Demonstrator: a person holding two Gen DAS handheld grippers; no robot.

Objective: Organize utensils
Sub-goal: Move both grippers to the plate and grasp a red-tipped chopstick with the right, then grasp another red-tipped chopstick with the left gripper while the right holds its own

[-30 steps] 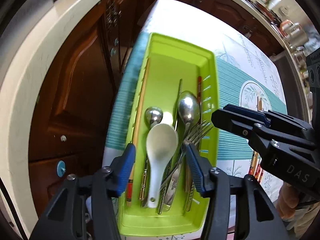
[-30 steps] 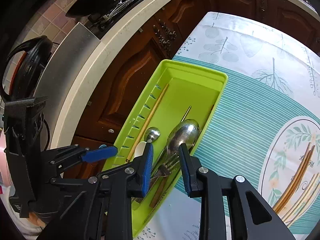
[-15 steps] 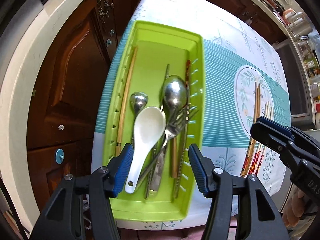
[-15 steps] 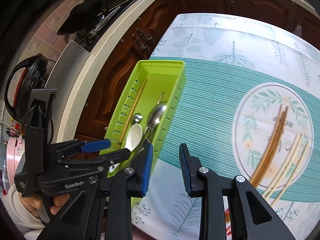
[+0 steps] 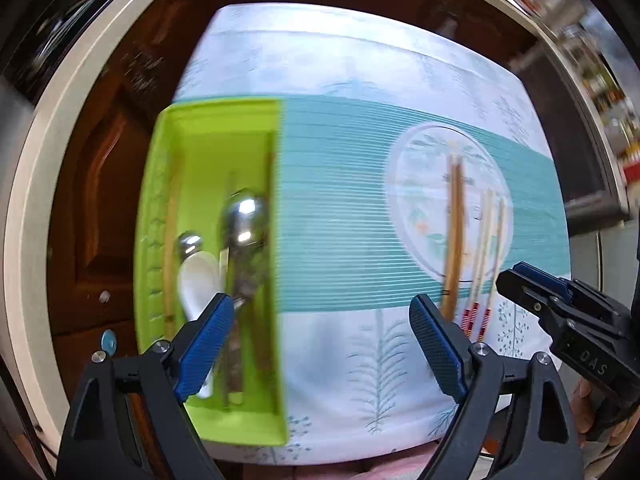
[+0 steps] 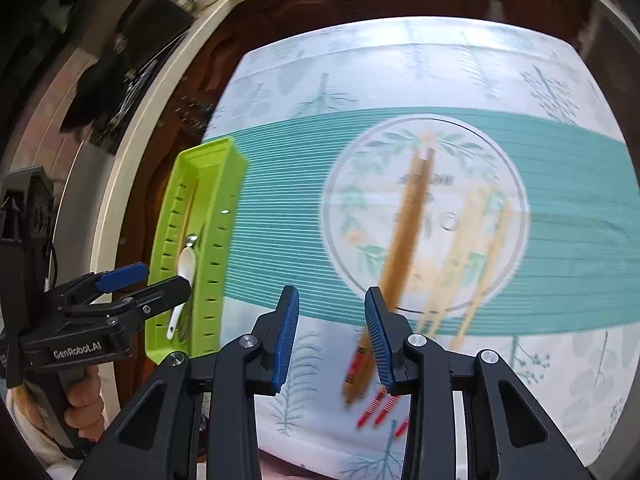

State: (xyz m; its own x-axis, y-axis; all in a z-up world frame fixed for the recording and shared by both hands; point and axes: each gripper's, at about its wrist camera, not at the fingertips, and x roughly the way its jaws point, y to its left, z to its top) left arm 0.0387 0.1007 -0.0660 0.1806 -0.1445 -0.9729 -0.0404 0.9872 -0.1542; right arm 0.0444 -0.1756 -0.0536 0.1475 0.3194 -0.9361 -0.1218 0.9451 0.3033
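A lime-green utensil tray (image 5: 160, 200) lies along the table's left edge. In it are a white ceramic spoon (image 5: 196, 280), metal spoons (image 5: 244, 220) and a chopstick. Over the bare tablecloth just right of the tray, my left gripper (image 5: 320, 320) hangs pointing down, its jaws opening wide with nothing between them. A brown chopstick pair (image 5: 454, 232) and pale chopsticks with red-striped ends (image 5: 486, 240) lie on the printed round motif. My right gripper (image 6: 331, 300) is above the near ends of the brown chopsticks (image 6: 404, 240), its jaws opening a little and empty. The tray (image 6: 224, 184) is far left there.
The table wears a white cloth with a teal striped band (image 5: 340, 200). Dark wooden cabinet doors (image 5: 100, 200) and a pale counter edge curve round the left and back. The table's near edge runs along the bottom. A person's hand (image 6: 84, 400) holds the left gripper's handle.
Both grippers have swung right, away from the tray and toward the chopsticks on the cloth. The left jaws have spread much wider, and the right jaws have widened slightly.
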